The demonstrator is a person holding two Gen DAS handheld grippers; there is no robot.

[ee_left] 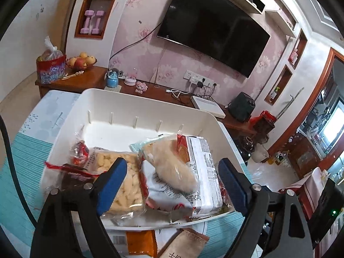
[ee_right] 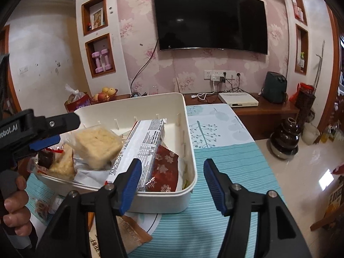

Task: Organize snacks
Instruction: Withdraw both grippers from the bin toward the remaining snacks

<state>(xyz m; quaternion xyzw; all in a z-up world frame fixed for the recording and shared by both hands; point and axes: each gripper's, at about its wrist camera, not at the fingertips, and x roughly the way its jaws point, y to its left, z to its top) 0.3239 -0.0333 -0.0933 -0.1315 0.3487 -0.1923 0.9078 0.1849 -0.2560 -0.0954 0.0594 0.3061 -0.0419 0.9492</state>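
Observation:
A white bin (ee_left: 139, 99) on the teal-clothed table holds several snack packs. My left gripper (ee_left: 172, 185) stands open over its near side. A clear-wrapped pale snack (ee_left: 172, 167) lies between the blue pads, which do not press on it. Beside it lie a puffed-rice pack (ee_left: 122, 178) and a white printed pack (ee_left: 202, 172). In the right wrist view, my right gripper (ee_right: 173, 185) is open and holds nothing, in front of the bin's (ee_right: 163, 202) near right corner. The left gripper (ee_right: 64, 129) reaches in from the left, next to the pale snack (ee_right: 96, 146). A dark red snowflake pack (ee_right: 165, 172) leans beside the white printed pack (ee_right: 146, 148).
A brown packet (ee_left: 185, 245) and an orange packet (ee_left: 139, 243) lie on the table in front of the bin. A person's hand (ee_right: 15, 202) grips the left tool's handle. Behind stand a low wooden cabinet (ee_right: 268, 109), a fruit bowl (ee_left: 81, 61) and a wall television (ee_right: 210, 19).

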